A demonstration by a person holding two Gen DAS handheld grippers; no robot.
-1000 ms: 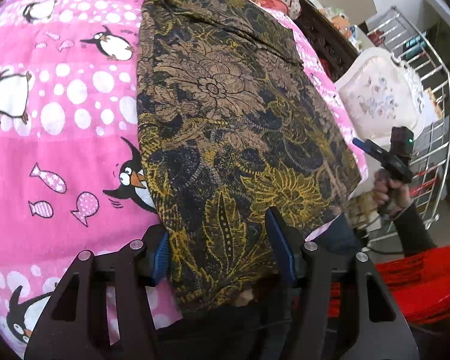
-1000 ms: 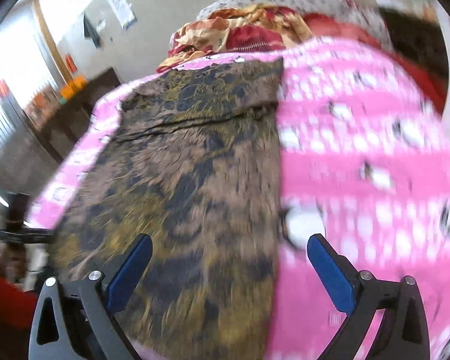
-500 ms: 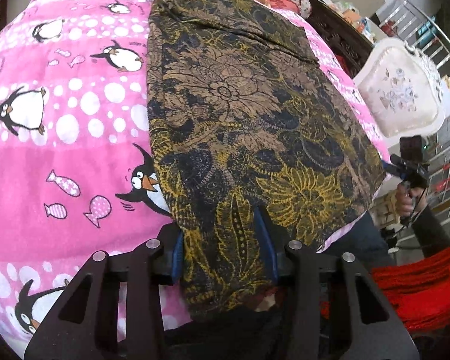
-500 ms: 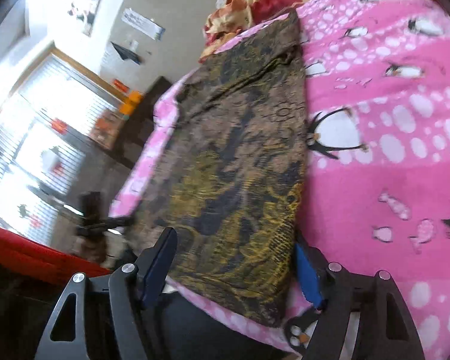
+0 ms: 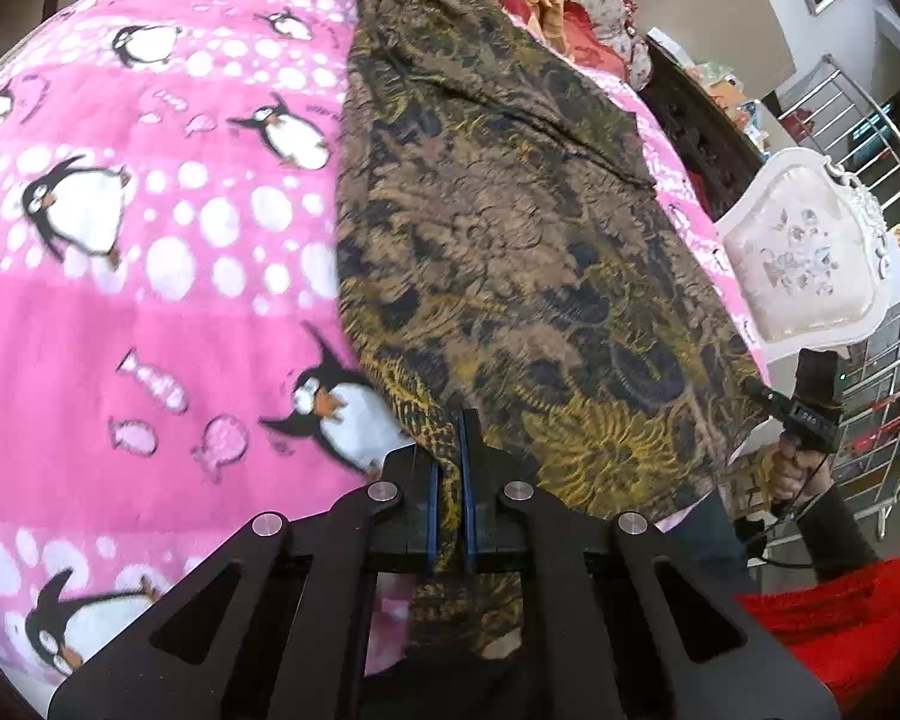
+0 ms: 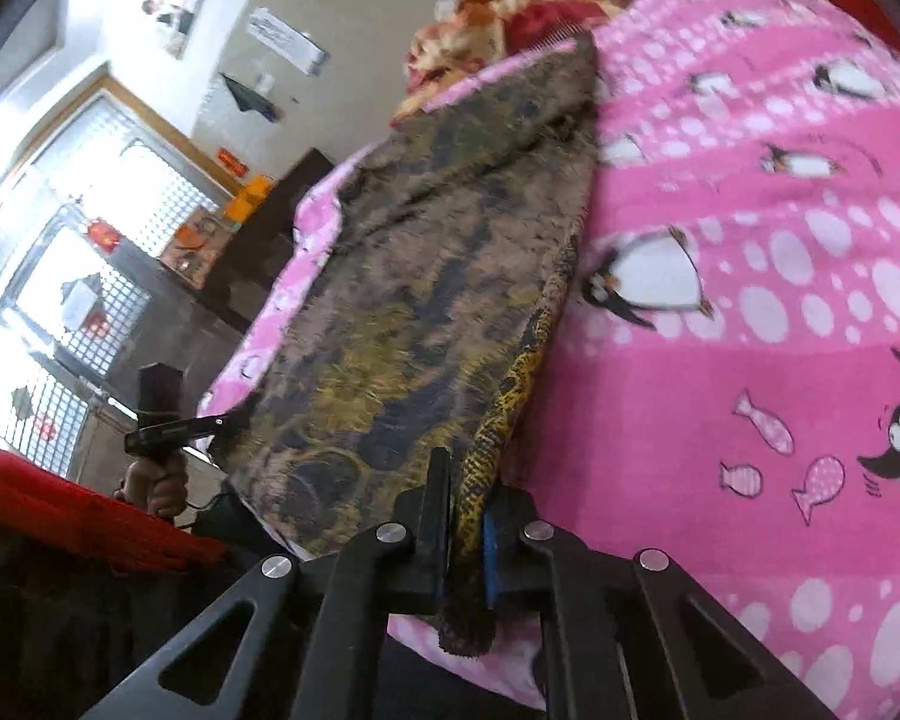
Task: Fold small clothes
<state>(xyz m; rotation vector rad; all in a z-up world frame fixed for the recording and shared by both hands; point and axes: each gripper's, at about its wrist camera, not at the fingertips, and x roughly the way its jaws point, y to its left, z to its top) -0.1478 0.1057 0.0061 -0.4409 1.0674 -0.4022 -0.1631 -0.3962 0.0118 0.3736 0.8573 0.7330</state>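
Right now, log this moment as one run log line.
left gripper: shut on patterned cloth near edge | right gripper: shut on same edge | cloth flat on pink penguin blanket

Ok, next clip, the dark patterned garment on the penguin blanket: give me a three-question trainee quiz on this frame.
1. True or false: the left gripper is shut on the near edge of the patterned garment.
2. The right gripper is: A) open above the blanket, B) shut on the garment's edge, C) holding a hanger.
3. What does the garment lie on?

Key: 1 true. 2 B. 3 The pink penguin blanket, with the garment's near end hanging over the blanket's edge.
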